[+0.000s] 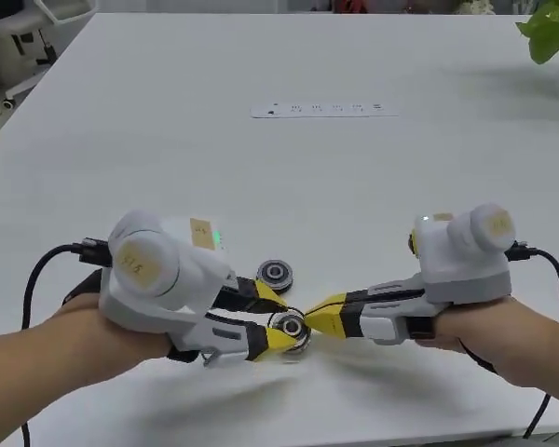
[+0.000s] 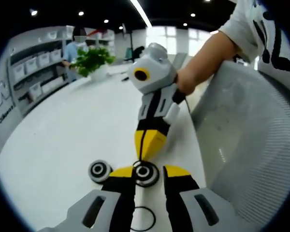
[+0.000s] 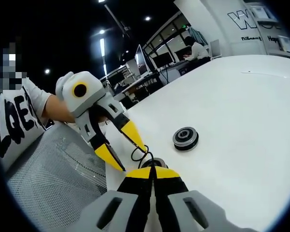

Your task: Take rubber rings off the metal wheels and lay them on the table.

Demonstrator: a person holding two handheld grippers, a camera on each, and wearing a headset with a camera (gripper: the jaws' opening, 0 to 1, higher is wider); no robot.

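Note:
A metal wheel (image 1: 290, 330) sits near the table's front edge, and my left gripper (image 1: 278, 318) is shut on it, one yellow tip on each side. In the left gripper view the wheel (image 2: 146, 174) fills the gap between the jaws. My right gripper (image 1: 315, 323) is shut, its tips touching the wheel's rim; I cannot tell whether they pinch its rubber ring. A second wheel (image 1: 276, 273), with its black ring on, lies on the table just behind. A loose black rubber ring (image 2: 144, 208) lies on the table under my left jaws.
A white power strip (image 1: 322, 110) lies at mid-table, far from the work. A green plant (image 1: 552, 33) stands at the back right corner. Black cables trail from both grippers. A grey mesh chair (image 2: 251, 135) stands by the table's near edge.

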